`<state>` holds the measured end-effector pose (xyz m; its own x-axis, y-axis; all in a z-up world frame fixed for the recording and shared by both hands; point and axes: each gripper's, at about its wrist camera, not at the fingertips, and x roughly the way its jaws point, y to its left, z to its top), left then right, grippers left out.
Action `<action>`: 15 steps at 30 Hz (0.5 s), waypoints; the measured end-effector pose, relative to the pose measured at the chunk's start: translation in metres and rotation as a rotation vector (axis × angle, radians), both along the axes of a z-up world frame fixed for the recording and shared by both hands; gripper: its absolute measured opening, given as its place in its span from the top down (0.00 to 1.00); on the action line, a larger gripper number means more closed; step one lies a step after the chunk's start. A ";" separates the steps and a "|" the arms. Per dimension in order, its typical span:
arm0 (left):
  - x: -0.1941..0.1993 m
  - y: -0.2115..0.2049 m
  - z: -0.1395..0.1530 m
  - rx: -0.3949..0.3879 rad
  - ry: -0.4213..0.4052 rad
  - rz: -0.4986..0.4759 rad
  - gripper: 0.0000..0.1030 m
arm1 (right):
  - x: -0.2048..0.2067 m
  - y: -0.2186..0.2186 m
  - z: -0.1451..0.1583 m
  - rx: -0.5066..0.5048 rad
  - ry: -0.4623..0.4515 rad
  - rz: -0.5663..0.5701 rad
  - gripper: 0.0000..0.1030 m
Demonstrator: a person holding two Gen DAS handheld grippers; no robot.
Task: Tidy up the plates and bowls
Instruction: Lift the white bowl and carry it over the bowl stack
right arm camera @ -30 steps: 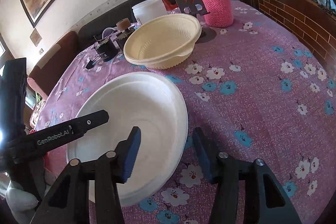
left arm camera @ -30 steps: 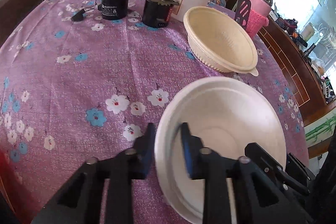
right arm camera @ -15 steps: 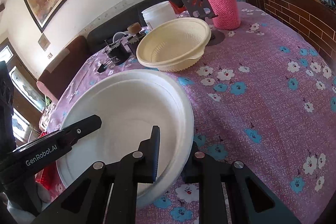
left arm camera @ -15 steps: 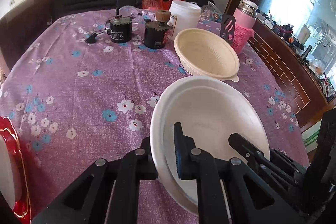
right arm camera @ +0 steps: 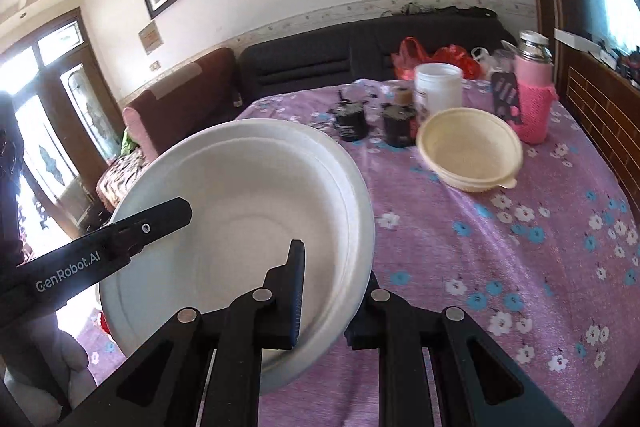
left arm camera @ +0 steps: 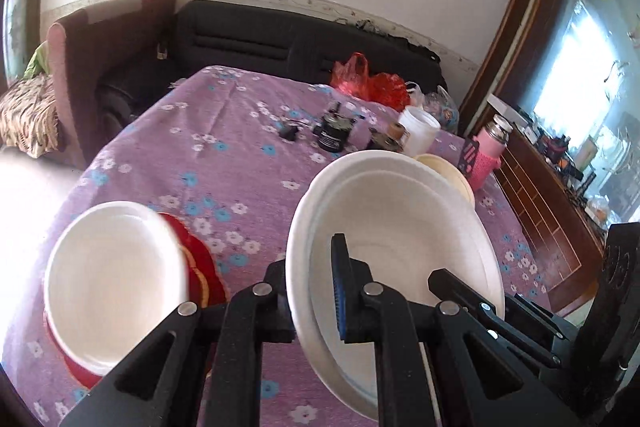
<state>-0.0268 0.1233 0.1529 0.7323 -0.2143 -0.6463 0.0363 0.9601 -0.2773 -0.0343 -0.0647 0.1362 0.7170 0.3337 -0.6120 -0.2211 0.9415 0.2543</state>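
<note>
- I have both grippers, left gripper (left arm camera: pixel 314 291) and right gripper (right arm camera: pixel 332 291), clamped on opposite rims of the white plate (left arm camera: pixel 400 227).
- The other white plate (left arm camera: pixel 112 279) lies down-left, nearer my left gripper.

A: Where's the paper bowl (right arm camera: pixel 256 187)?
B: Above the table (right arm camera: pixel 500 267), off it. Ribbed bowl (right arm camera: pixel 470 151) behind-right; thermos (right arm camera: pixel 534 95) and tub (right arm camera: pixel 438 87) behind that.
A: Left?
B: Second plate (left arm camera: pixel 112 279) on a tray (left arm camera: pixel 200 267).
</note>
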 end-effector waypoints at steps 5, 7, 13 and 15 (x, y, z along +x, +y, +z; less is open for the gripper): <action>-0.020 0.076 0.008 -0.011 -0.011 0.146 0.89 | 0.003 0.083 0.015 -0.029 -0.013 0.143 0.83; -0.025 0.103 0.005 -0.019 -0.001 0.199 0.89 | 0.005 0.114 0.014 -0.041 -0.003 0.190 0.83; -0.025 0.165 -0.020 -0.044 0.053 0.299 0.89 | 0.016 0.191 -0.006 -0.123 0.055 0.283 0.83; -0.021 0.176 -0.032 -0.043 0.075 0.311 0.89 | 0.019 0.205 -0.015 -0.154 0.064 0.290 0.83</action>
<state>-0.0479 0.2993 0.1214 0.7178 -0.0165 -0.6961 -0.2788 0.9093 -0.3090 -0.0154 0.1403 0.1210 0.5639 0.4184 -0.7120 -0.4737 0.8701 0.1362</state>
